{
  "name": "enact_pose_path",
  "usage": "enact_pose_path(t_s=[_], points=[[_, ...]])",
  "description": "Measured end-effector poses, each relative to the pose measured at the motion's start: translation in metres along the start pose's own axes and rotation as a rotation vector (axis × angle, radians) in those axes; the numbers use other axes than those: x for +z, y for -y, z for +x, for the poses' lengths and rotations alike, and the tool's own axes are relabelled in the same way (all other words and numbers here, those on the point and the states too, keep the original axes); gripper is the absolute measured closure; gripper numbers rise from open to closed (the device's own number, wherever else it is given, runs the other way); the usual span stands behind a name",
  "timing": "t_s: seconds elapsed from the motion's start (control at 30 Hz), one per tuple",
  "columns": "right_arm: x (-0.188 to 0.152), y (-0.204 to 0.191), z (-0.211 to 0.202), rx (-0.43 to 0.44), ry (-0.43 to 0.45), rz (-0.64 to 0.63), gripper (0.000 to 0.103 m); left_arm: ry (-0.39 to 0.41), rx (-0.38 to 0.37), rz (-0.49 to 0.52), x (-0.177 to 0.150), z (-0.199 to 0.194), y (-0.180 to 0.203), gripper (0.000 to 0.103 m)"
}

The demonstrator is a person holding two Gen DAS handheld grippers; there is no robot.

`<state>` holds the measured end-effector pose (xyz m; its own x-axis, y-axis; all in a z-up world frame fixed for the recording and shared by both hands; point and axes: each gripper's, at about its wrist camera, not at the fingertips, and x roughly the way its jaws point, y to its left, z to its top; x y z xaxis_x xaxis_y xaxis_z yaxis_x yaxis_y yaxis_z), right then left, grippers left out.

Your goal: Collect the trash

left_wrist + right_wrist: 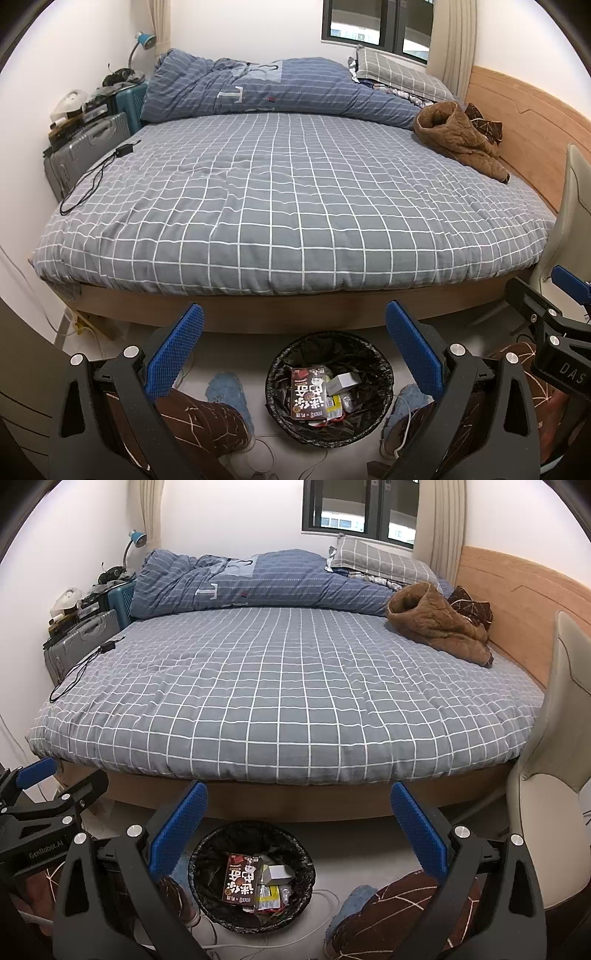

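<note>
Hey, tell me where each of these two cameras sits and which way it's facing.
Left wrist view: sits on the left tongs, low at the bedside, looking across the bed toward the window; its blue pads gape empty over the trash bin; patterned trouser legs, blue slippers and the right tongs show.
Right wrist view: sits on the right tongs, facing the same way from further right; pads open and empty; the left tongs show at the left edge.
Shared: bed, brown jacket, bin, window.
</note>
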<state>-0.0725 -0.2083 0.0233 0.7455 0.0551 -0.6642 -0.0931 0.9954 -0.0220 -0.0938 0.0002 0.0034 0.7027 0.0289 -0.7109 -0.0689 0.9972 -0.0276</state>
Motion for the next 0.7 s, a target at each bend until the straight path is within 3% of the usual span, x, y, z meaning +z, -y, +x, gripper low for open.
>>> enact_pose_path(t_s=[0.7], points=[[-0.0003,0.0000,0.0006,0.000,0.001,0.000,0.008,0.000,0.001,0.008,0.0003,0.0010,-0.0003,0.006]])
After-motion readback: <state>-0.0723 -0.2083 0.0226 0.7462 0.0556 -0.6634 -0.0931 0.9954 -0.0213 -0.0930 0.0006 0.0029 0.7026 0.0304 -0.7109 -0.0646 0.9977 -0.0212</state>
